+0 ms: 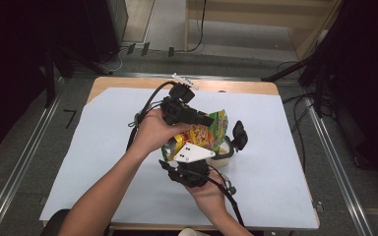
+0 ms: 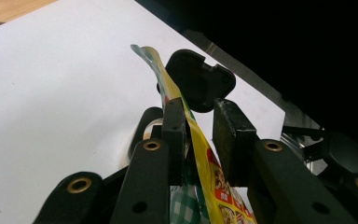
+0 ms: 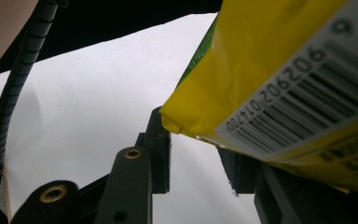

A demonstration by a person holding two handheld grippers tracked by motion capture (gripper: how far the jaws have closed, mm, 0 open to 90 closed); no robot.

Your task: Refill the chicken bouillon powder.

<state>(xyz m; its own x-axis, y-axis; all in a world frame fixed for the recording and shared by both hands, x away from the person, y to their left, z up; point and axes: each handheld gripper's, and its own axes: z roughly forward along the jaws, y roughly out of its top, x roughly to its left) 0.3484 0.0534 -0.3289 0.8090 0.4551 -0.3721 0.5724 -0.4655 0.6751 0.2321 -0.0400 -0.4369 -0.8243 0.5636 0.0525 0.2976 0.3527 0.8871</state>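
Observation:
A yellow and green snack bag (image 1: pixel 210 129) stands upright above the middle of the white sheet (image 1: pixel 98 157). My left gripper (image 1: pixel 207 120) reaches in from the left and is shut on its upper part. In the left gripper view the bag (image 2: pixel 204 161) runs slantwise between the jaws of that gripper (image 2: pixel 199 106), against both pads. My right gripper (image 1: pixel 189 148), under its pale three-cornered plate, comes up at the bag's lower end. In the right gripper view the bag (image 3: pixel 270 70) hangs over that gripper's (image 3: pixel 196 142) parted jaws, and I cannot tell whether they press it.
A white round container (image 1: pixel 224 158) sits on the sheet just right of the bag, with a black lid-like piece (image 1: pixel 239 134) standing up beside it, the same piece (image 2: pixel 200 79) seen beyond the left jaws. A small white item (image 1: pixel 184 80) lies at the table's far edge.

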